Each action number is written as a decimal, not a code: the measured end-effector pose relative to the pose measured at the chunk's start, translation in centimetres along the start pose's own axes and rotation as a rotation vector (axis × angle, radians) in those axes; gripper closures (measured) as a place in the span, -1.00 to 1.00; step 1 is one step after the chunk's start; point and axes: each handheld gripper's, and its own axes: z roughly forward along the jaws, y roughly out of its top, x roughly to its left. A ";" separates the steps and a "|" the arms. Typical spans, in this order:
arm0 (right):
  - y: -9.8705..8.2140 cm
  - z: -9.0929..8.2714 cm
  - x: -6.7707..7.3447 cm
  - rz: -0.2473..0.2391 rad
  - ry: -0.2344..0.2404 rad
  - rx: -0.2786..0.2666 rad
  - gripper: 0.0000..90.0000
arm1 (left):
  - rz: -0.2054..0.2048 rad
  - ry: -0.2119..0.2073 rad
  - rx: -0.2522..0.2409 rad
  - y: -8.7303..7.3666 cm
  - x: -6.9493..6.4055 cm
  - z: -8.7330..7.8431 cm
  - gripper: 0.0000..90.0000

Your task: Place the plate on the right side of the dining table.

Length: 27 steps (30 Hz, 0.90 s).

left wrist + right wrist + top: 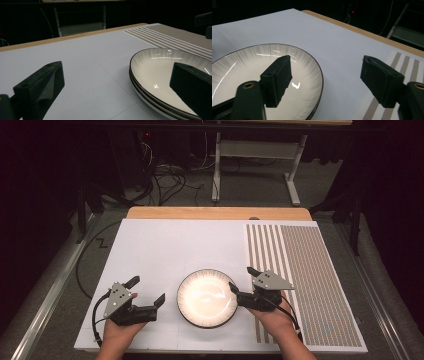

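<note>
A stack of white plates (pixel 206 295) with thin dark rims sits at the front middle of the white mat (pixel 170 245). My left gripper (pixel 147 290) rests left of the stack, open, with nothing between its jaws. In the left gripper view (pixel 117 85) the plates (pixel 157 65) lie to the right, partly behind the right jaw. My right gripper (pixel 241 278) is at the stack's right edge, open. In the right gripper view (pixel 328 72) one jaw hovers over the top plate (pixel 242 65) and the other is off to the side, so the rim lies between them untouched.
A brown and white striped woven placemat (pixel 305 275) covers the right side of the table. The wooden table edge (pixel 215 213) runs along the back. Cables and a metal frame stand on the dark floor beyond.
</note>
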 end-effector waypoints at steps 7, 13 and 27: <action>-0.7 0.1 0.1 0.002 0.039 0.030 0.10 | 0.003 -0.001 -0.001 0.1 -0.2 0.0 -0.99; -1.4 -0.4 0.1 -0.033 0.052 0.055 0.50 | 0.004 -0.005 0.002 0.1 -0.3 0.0 -0.99; -1.6 -1.2 0.2 -0.033 0.127 0.142 1.00 | 0.001 -0.003 -0.007 0.2 -0.3 -0.3 -0.98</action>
